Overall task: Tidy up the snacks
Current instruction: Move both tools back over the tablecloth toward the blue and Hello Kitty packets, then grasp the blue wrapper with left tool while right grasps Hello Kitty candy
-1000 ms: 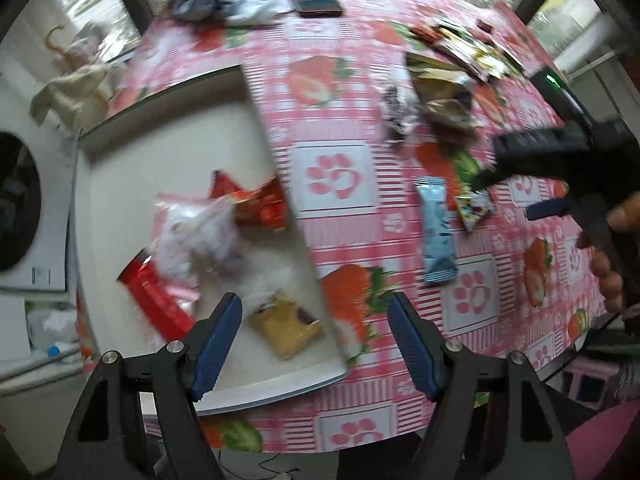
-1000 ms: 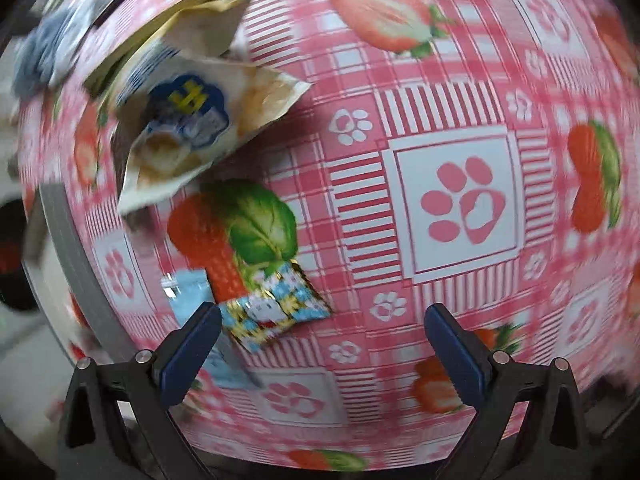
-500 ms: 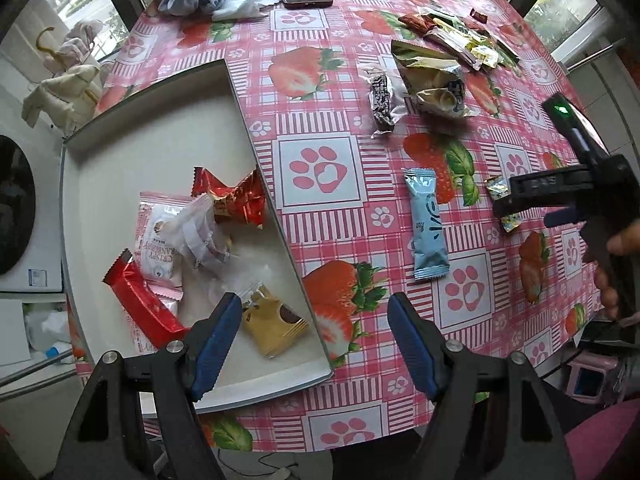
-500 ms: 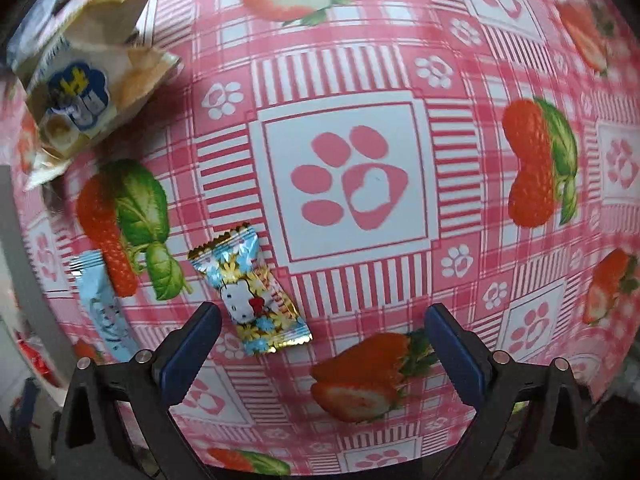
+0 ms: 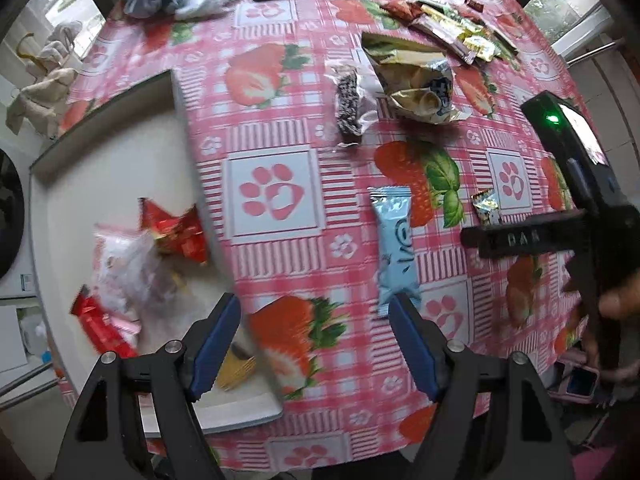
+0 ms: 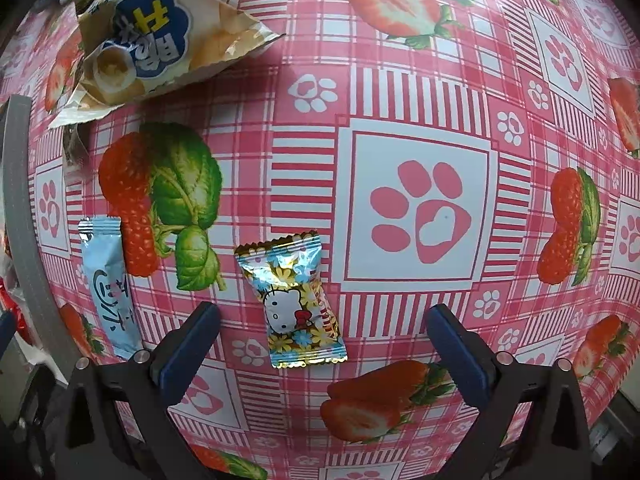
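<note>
Right gripper (image 6: pixel 320 344) jaws spread wide, empty; Hello Kitty candy (image 6: pixel 294 300) lies flat on tablecloth (image 6: pixel 420 92) between its fingertips, untouched.

Candy (image 6: pixel 294 300) lies right of stick packet (image 6: pixel 107 286) (apart).

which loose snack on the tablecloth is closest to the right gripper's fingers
The small Hello Kitty candy, lying just ahead between the open right gripper fingers. The light blue bar lies outside its left finger; the big chip bag is farther.

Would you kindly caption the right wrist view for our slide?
Open right tongs hover over a cartoon-cat candy on the strawberry tablecloth.
</note>
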Tool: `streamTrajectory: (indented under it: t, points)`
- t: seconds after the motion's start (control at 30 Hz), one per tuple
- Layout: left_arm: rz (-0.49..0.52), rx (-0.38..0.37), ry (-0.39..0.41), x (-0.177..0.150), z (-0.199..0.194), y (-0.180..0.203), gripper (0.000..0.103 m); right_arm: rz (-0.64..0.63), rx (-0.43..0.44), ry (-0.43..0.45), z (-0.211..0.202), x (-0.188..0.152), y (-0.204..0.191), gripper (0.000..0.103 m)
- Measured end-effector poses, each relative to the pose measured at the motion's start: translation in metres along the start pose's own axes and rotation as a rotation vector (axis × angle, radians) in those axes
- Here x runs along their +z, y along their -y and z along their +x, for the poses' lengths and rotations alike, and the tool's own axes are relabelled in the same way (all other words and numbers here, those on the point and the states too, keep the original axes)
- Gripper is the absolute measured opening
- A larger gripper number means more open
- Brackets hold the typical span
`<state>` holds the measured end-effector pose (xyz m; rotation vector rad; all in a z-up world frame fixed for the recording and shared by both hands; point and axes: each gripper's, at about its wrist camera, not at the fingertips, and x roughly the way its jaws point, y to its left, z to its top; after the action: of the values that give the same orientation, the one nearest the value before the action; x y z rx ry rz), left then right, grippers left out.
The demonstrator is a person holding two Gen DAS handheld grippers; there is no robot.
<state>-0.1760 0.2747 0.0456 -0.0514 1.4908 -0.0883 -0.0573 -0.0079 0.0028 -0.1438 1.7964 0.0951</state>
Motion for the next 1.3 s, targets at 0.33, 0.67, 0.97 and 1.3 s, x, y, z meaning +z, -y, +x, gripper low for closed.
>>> streamTrajectory:
  t: [0.33,0.67,0.97,1.3]
  points:
    - [-0.076,0.016,-0.055,0.023,0.032,0.021,0.080,-0.107,-0.026,0.037,0.005,-0.013,-0.043,0.074]
    - [-0.056,0.064,-0.122,0.036,0.067,0.051,0.079,-0.113,0.157,0.059,-0.011,-0.027,-0.036,0.027]
    - [0.048,0.065,-0.092,0.036,0.061,0.072,0.025,0.007,0.284,0.065,-0.018,-0.061,-0.008,0.027]
    - [0.046,-0.050,-0.033,0.009,0.016,0.055,0.025,0.014,0.326,0.057,-0.023,-0.096,-0.018,0.027]
